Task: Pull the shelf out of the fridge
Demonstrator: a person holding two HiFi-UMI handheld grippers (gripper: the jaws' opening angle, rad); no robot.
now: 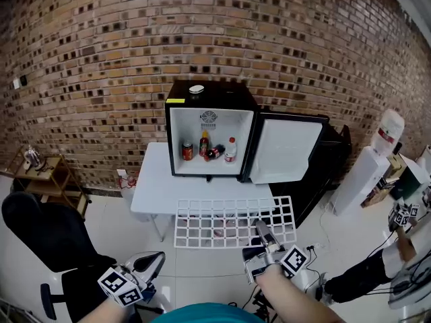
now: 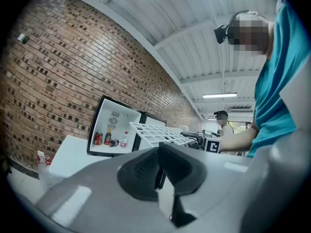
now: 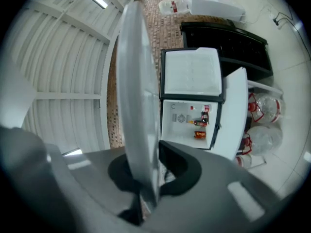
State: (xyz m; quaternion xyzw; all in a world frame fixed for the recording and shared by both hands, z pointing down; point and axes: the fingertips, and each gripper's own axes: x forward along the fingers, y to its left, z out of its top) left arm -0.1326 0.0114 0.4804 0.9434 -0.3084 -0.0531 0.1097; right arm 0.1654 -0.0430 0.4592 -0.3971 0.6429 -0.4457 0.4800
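Right gripper (image 1: 261,229): jaws clamped on the near edge of the white wire-grid shelf (image 1: 229,222). In the right gripper view we see the shelf edge-on, running straight out between the jaws.

The shelf is fully clear of the black mini fridge with the white interior (image 1: 209,89). It extends level ahead of the gripper, over the near edge of the white rectangular table (image 1: 158,180). The fridge stands on the table, well ahead of the gripper. Its white-lined door (image 1: 286,150) is swung open, ahead and to the right. We note a red drink can (image 1: 188,151) and several bottles on the fridge floor.

Left gripper (image 1: 156,258): well left of the right gripper, jaws together, nothing between them.
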